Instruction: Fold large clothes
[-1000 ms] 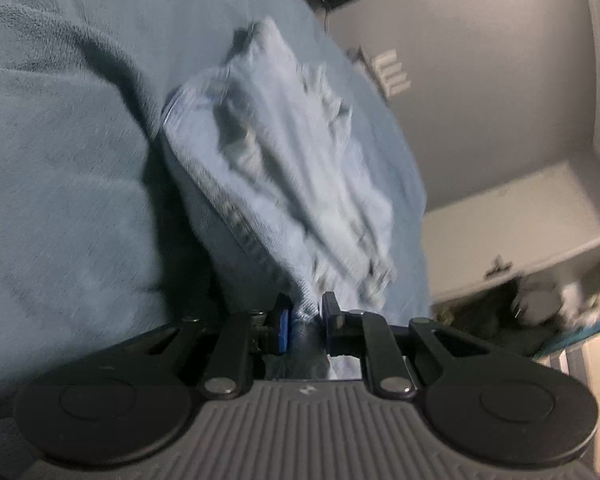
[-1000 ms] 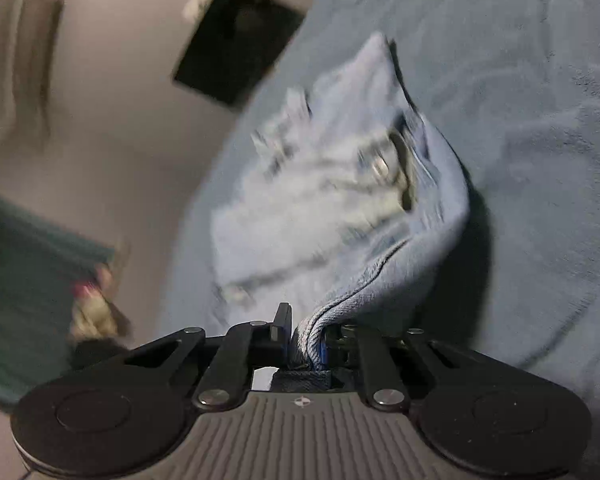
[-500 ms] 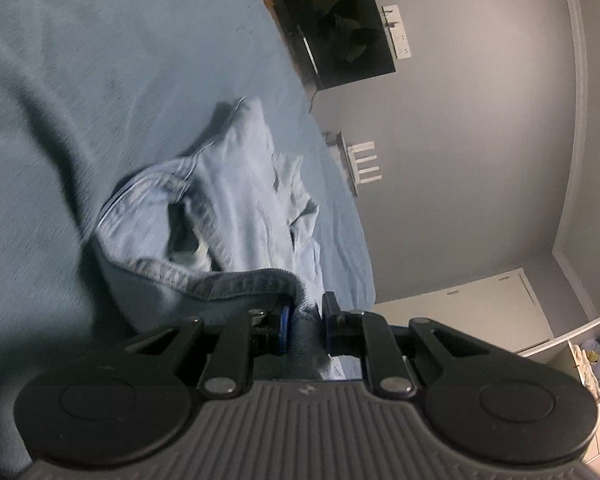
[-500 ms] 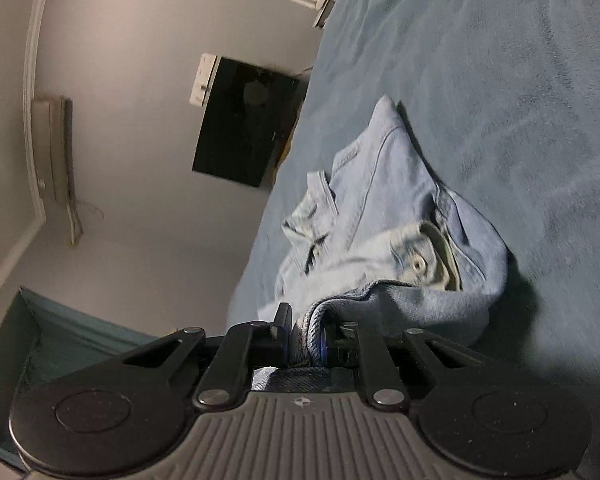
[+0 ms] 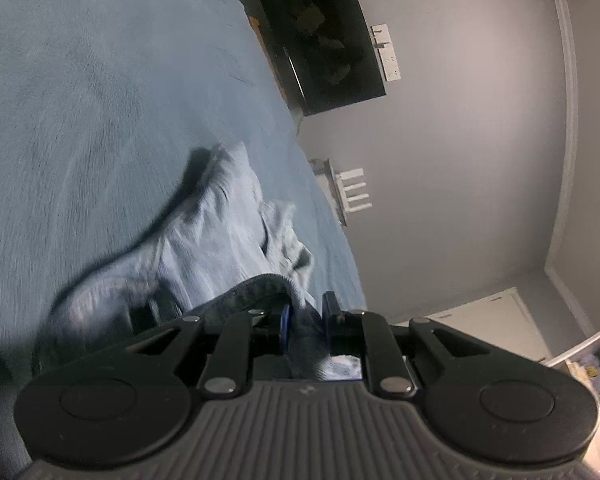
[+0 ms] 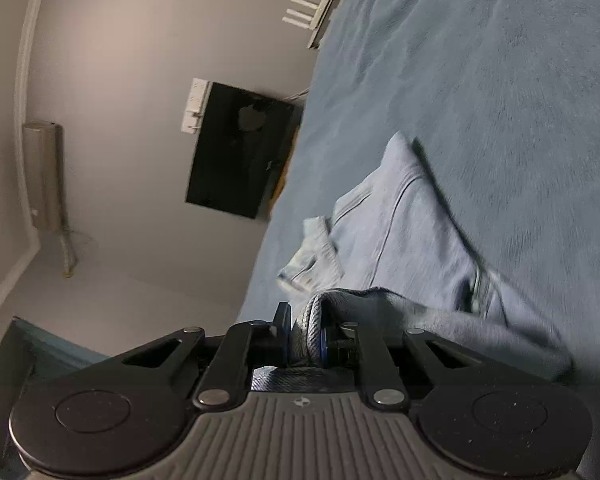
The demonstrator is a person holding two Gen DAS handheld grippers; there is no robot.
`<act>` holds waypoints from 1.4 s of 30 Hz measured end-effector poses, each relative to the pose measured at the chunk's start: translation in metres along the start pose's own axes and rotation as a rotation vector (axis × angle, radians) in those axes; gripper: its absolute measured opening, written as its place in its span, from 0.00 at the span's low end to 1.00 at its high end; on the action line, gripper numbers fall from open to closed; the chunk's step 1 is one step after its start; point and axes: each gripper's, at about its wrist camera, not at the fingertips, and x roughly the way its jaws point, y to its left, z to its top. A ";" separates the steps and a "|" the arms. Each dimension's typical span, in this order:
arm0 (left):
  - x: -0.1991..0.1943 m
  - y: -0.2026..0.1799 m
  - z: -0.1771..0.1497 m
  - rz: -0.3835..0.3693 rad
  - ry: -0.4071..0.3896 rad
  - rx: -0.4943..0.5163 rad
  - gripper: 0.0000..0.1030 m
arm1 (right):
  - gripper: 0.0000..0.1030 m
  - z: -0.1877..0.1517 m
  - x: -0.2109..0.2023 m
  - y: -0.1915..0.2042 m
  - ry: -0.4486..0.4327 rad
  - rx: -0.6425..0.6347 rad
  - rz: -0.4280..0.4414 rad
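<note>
Left gripper (image 5: 305, 318) clamped on dark denim edge; right gripper (image 6: 303, 338) pinching rolled waistband, jaws nearly closed on cloth. Jeans (image 5: 220, 236) stretch forward from both grips across blue bedspread (image 5: 80, 80). Since a second ago: bunched heap pulled out flatter and longer, far hem now trailing on bed. Judgement: garment being spread before fold, not yet folded. Beyond bed edge, wall TV (image 5: 324, 40).

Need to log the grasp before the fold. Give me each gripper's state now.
Left gripper: shut on the denim garment, pinching a hem.
Right gripper: shut on the same denim garment, a thick edge bunched between its fingers.
</note>
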 end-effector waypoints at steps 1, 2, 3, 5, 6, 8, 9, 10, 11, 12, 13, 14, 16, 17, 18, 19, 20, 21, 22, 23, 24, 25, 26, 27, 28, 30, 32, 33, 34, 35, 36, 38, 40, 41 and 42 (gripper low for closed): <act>0.004 0.003 0.004 0.009 -0.008 0.007 0.10 | 0.16 0.002 0.007 -0.004 -0.014 0.015 -0.010; 0.008 0.006 0.007 0.018 -0.017 0.005 0.10 | 0.18 0.005 0.013 -0.007 -0.036 0.028 -0.016; 0.011 0.010 0.010 0.029 -0.025 0.001 0.10 | 0.21 0.006 0.018 -0.011 -0.055 0.039 -0.018; 0.016 0.020 0.013 0.056 -0.029 -0.017 0.12 | 0.38 0.010 0.024 -0.018 -0.119 0.064 -0.027; 0.017 0.025 0.014 0.070 -0.025 -0.024 0.18 | 0.42 0.011 0.024 -0.019 -0.153 0.055 -0.034; 0.014 0.030 0.019 0.123 -0.064 -0.004 0.34 | 0.47 0.016 0.028 -0.016 -0.180 -0.023 -0.050; 0.009 0.030 0.021 0.155 -0.105 0.018 0.43 | 0.47 0.018 0.031 -0.014 -0.171 -0.059 -0.062; 0.003 0.029 0.024 0.182 -0.144 0.039 0.46 | 0.47 0.019 0.034 -0.012 -0.158 -0.095 -0.069; -0.002 0.028 0.028 0.189 -0.172 0.060 0.46 | 0.47 0.021 0.037 -0.009 -0.147 -0.140 -0.071; -0.004 0.027 0.031 0.181 -0.173 0.077 0.46 | 0.47 0.021 0.039 -0.006 -0.142 -0.176 -0.079; -0.005 0.025 0.034 0.170 -0.163 0.095 0.46 | 0.47 0.021 0.041 -0.003 -0.139 -0.217 -0.091; -0.004 0.022 0.036 0.170 -0.149 0.122 0.46 | 0.47 0.020 0.044 0.002 -0.132 -0.273 -0.112; 0.000 0.010 0.033 0.201 -0.132 0.227 0.46 | 0.47 0.018 0.048 0.012 -0.120 -0.374 -0.147; 0.005 0.004 0.030 0.224 -0.120 0.291 0.46 | 0.47 0.016 0.051 0.018 -0.113 -0.444 -0.171; 0.011 -0.003 0.025 0.244 -0.104 0.360 0.46 | 0.48 0.014 0.053 0.024 -0.111 -0.503 -0.195; 0.018 -0.009 0.019 0.260 -0.075 0.427 0.46 | 0.49 0.011 0.056 0.030 -0.110 -0.566 -0.219; 0.025 -0.015 0.010 0.277 -0.046 0.487 0.46 | 0.49 0.007 0.060 0.035 -0.102 -0.644 -0.243; 0.033 -0.019 0.005 0.297 -0.024 0.540 0.46 | 0.50 0.005 0.064 0.038 -0.091 -0.696 -0.260; 0.038 -0.021 0.000 0.318 -0.012 0.578 0.46 | 0.50 0.003 0.069 0.040 -0.076 -0.735 -0.277; 0.044 -0.022 -0.004 0.348 -0.005 0.613 0.46 | 0.50 0.001 0.075 0.041 -0.057 -0.766 -0.293; 0.049 -0.022 -0.005 0.367 0.002 0.639 0.46 | 0.50 0.000 0.080 0.040 -0.042 -0.784 -0.302; 0.052 -0.020 -0.004 0.375 0.012 0.648 0.46 | 0.49 -0.001 0.086 0.038 -0.025 -0.802 -0.317; 0.054 -0.018 -0.002 0.381 0.023 0.651 0.46 | 0.49 -0.001 0.091 0.036 -0.012 -0.815 -0.332; 0.058 -0.016 0.000 0.391 0.044 0.658 0.46 | 0.49 -0.003 0.095 0.035 -0.002 -0.830 -0.348; 0.061 -0.015 0.003 0.396 0.064 0.672 0.46 | 0.51 -0.004 0.098 0.032 0.007 -0.841 -0.364; 0.065 -0.013 0.007 0.403 0.100 0.712 0.46 | 0.52 -0.007 0.101 0.023 0.030 -0.853 -0.368; 0.070 -0.013 0.013 0.397 0.125 0.735 0.46 | 0.52 -0.010 0.103 0.020 0.044 -0.869 -0.358; 0.071 -0.014 0.013 0.397 0.129 0.754 0.46 | 0.52 -0.011 0.105 0.020 0.044 -0.887 -0.355; 0.073 -0.017 0.012 0.396 0.130 0.772 0.44 | 0.52 -0.012 0.106 0.020 0.047 -0.905 -0.354; 0.074 -0.018 0.009 0.396 0.131 0.793 0.41 | 0.52 -0.013 0.107 0.021 0.048 -0.928 -0.352; 0.077 -0.020 0.007 0.395 0.129 0.828 0.36 | 0.51 -0.015 0.107 0.022 0.051 -0.945 -0.348; 0.084 -0.027 0.003 0.408 0.113 0.881 0.35 | 0.41 -0.017 0.111 0.026 0.047 -0.989 -0.343; 0.088 -0.033 0.002 0.408 0.115 0.901 0.35 | 0.40 -0.020 0.115 0.029 0.048 -1.025 -0.335; 0.093 -0.034 0.004 0.412 0.124 0.899 0.35 | 0.40 -0.021 0.119 0.029 0.056 -1.041 -0.347; 0.098 -0.033 0.007 0.414 0.138 0.892 0.35 | 0.39 -0.022 0.123 0.029 0.058 -1.052 -0.367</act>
